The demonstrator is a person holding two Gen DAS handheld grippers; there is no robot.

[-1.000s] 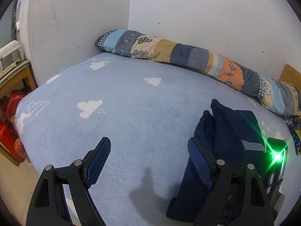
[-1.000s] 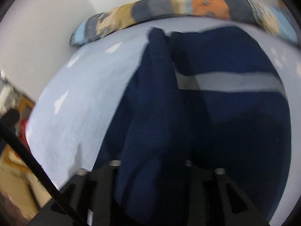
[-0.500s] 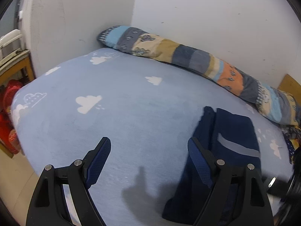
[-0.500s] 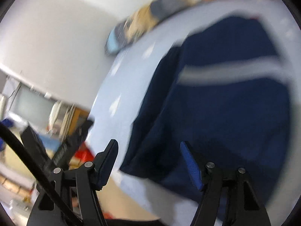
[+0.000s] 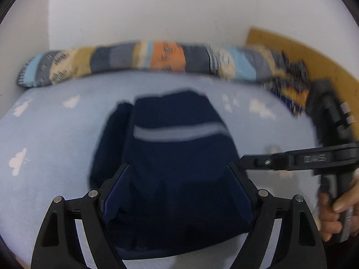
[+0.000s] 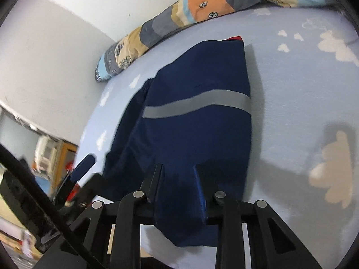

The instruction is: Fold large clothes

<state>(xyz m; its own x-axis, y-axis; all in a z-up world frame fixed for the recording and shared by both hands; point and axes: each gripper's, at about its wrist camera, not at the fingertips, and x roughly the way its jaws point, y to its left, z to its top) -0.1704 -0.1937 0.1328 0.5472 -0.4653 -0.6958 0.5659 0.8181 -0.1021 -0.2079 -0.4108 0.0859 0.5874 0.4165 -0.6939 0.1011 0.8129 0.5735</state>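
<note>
A navy garment (image 5: pixel 179 161) with a grey reflective stripe lies folded into a narrow stack on the light blue bed; it also shows in the right wrist view (image 6: pixel 197 130). My left gripper (image 5: pixel 178 192) is open and empty, its jaws spread over the garment's near end. My right gripper (image 6: pixel 178 179) is nearly closed over the garment's near edge, with cloth between the jaws. In the left wrist view the right gripper's black body (image 5: pixel 314 159) shows at the right, held by a hand.
The bed sheet (image 6: pixel 303 89) is blue with white clouds. A long patchwork bolster (image 5: pixel 157 56) lies along the white wall at the far side. A wooden headboard (image 5: pixel 291 47) and dark patterned cloth (image 5: pixel 291 83) are at the right. Furniture stands past the bed's left edge (image 6: pixel 53 157).
My left gripper has swung right and now faces the garment head on. My right gripper has narrowed from wide open and moved onto the garment's near edge.
</note>
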